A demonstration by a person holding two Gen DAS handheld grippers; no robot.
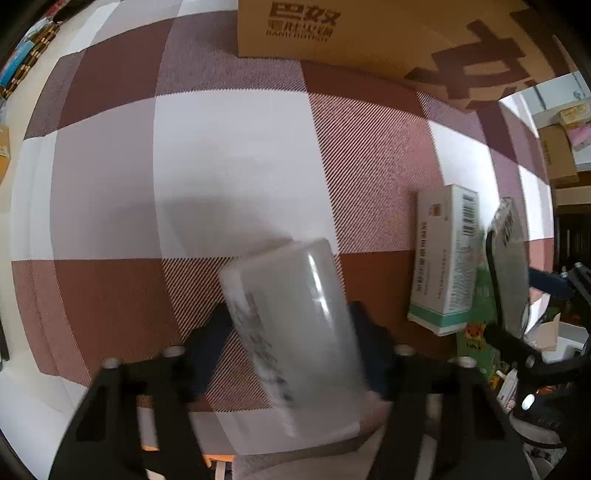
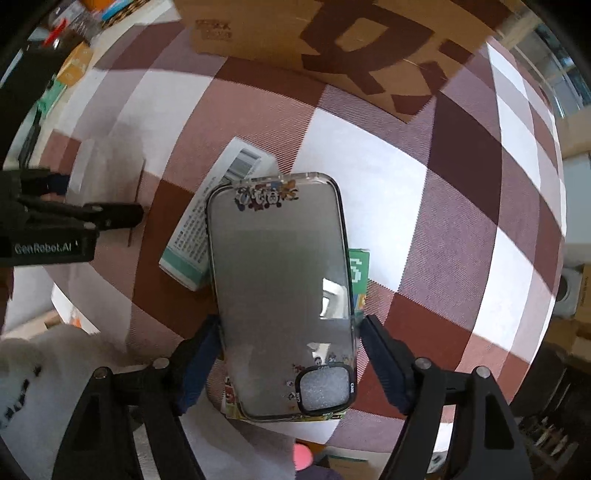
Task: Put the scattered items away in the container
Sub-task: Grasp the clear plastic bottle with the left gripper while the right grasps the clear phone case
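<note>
My left gripper (image 1: 291,332) is shut on a translucent white plastic box (image 1: 295,325) with dark print and holds it tilted above the checked cloth (image 1: 221,155). My right gripper (image 2: 288,347) is shut on a clear phone case (image 2: 280,288) with cartoon stickers, held above the cloth. A white and teal medicine box (image 1: 443,258) lies on the cloth to the left gripper's right; it shows under the phone case in the right wrist view (image 2: 207,229). A green card (image 2: 360,269) lies beneath the case. The cardboard container (image 1: 369,33) stands at the far edge, and shows in the right wrist view (image 2: 332,40).
The phone case and right gripper appear at the right edge of the left wrist view (image 1: 509,266). The left gripper shows at the left of the right wrist view (image 2: 74,221). Boxes and clutter (image 1: 561,147) lie beyond the table's right side.
</note>
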